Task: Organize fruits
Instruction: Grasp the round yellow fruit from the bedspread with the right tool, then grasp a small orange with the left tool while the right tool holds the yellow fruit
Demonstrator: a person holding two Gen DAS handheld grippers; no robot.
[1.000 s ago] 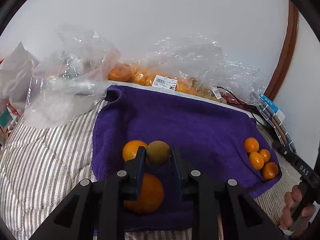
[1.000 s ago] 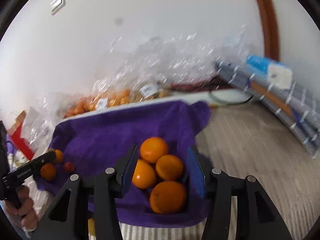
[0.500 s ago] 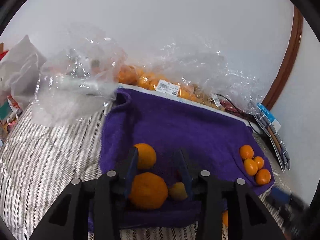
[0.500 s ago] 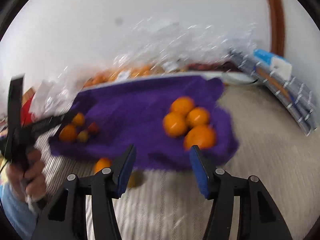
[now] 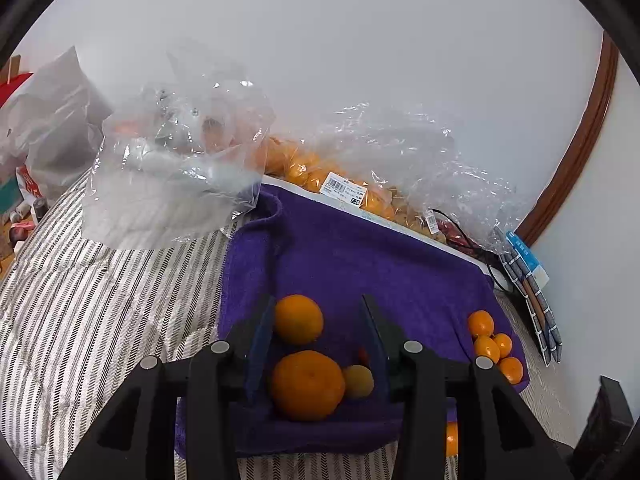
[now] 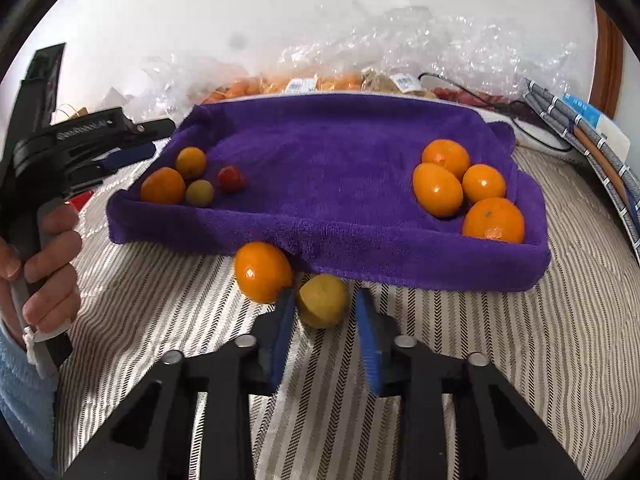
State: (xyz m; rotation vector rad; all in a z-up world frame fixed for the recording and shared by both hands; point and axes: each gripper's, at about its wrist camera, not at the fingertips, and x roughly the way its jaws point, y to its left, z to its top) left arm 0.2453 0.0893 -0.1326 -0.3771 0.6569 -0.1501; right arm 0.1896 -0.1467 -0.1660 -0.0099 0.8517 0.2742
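Purple towel [image 6: 328,168]: one, spread on a striped bed cover [image 6: 520,360]; two fruit groups lie on it, well apart.
Left group, 9 o'clock in the right wrist view: four pieces; two oranges [image 6: 163,185], one yellow-green fruit [image 6: 199,193], one small red fruit [image 6: 230,179].
Right group, 3 o'clock in the right wrist view: four oranges [image 6: 438,189], touching one another.
Loose fruit off the towel: two on the bed cover at the towel's near edge; one orange [image 6: 262,272] and one yellow fruit [image 6: 323,300], just beside each other.
Left tool [image 5: 318,334]: apart, empty; an orange [image 5: 298,319] and a larger orange [image 5: 307,385] lie between its fingers. A second ago it gripped the yellow-green fruit [image 5: 358,382], which now rests on the towel against the larger orange.
Right tool [image 6: 323,316]: apart, its fingers either side of the yellow fruit, clamped on nothing. A second ago it framed the four oranges at the towel's right end; it has since drawn back and down to the bed cover.
Plastic bags [image 5: 176,176]: several, clear, at 12 o'clock behind the towel; some hold oranges, number cannot be told.
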